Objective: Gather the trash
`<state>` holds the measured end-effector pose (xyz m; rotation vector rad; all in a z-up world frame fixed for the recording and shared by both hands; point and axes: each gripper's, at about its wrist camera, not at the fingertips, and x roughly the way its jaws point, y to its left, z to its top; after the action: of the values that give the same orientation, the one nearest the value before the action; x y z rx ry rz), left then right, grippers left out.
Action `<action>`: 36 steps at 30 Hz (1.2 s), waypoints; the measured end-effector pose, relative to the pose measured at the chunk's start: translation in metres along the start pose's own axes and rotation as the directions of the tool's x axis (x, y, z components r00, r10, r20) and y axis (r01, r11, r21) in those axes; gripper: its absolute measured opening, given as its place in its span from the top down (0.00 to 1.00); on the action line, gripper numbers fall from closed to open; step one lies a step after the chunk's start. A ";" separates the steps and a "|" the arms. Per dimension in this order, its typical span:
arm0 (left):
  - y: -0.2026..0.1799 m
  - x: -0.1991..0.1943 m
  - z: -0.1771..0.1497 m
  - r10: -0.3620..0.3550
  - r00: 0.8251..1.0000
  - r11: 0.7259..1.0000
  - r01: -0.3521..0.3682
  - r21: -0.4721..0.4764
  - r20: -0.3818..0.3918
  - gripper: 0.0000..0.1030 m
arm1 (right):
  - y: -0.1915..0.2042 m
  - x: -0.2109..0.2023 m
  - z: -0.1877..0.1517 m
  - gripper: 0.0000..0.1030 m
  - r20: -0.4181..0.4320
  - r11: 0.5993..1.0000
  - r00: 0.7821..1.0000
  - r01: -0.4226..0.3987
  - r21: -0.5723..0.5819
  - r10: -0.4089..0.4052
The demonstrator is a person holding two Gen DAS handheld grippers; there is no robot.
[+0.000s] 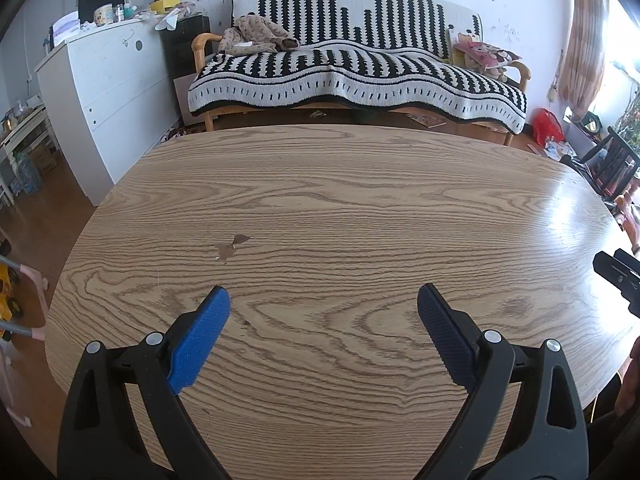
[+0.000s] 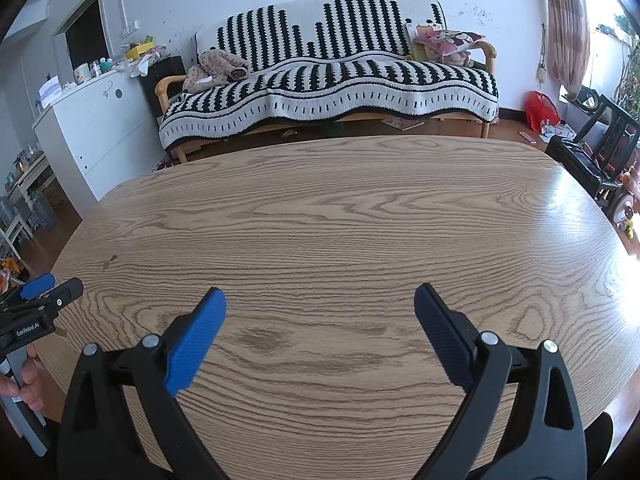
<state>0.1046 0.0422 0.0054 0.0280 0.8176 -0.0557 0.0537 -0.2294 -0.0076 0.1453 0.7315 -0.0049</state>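
My left gripper (image 1: 323,300) is open above the near part of a wooden table (image 1: 340,200), its blue pads wide apart with nothing between them. A small chipped spot (image 1: 231,247) marks the tabletop ahead of it to the left. My right gripper (image 2: 320,302) is open too, empty, over the same table (image 2: 340,220). In the right wrist view the left gripper (image 2: 38,300) shows at the left edge, held by a hand (image 2: 24,384). The right gripper's tip (image 1: 618,280) shows at the right edge of the left wrist view. No trash shows on the tabletop.
Behind the table stands a sofa (image 1: 360,68) under a black-and-white blanket, with a soft toy (image 1: 256,36) and cushions on it. A white dresser (image 1: 96,92) stands at the left. A red bag (image 1: 547,126) and a dark chair (image 1: 608,164) sit at the right.
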 end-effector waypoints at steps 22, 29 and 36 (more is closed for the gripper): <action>0.000 0.000 -0.002 0.003 1.000 1.000 -0.003 0.002 0.000 0.11 | 0.000 0.001 -0.001 0.11 -0.002 1.000 1.000 -0.002 -0.002 0.002; 0.000 0.000 -0.001 0.003 1.000 1.000 -0.003 0.001 -0.002 0.11 | 0.000 0.001 -0.002 0.11 -0.002 1.000 1.000 -0.002 -0.001 0.002; 0.001 0.003 -0.005 0.003 1.000 1.000 -0.003 0.004 0.001 0.11 | 0.000 0.001 -0.001 0.11 -0.002 1.000 1.000 -0.002 -0.003 0.002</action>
<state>0.1027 0.0435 0.0000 0.0329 0.8166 -0.0542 0.0536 -0.2290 -0.0092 0.1429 0.7336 -0.0020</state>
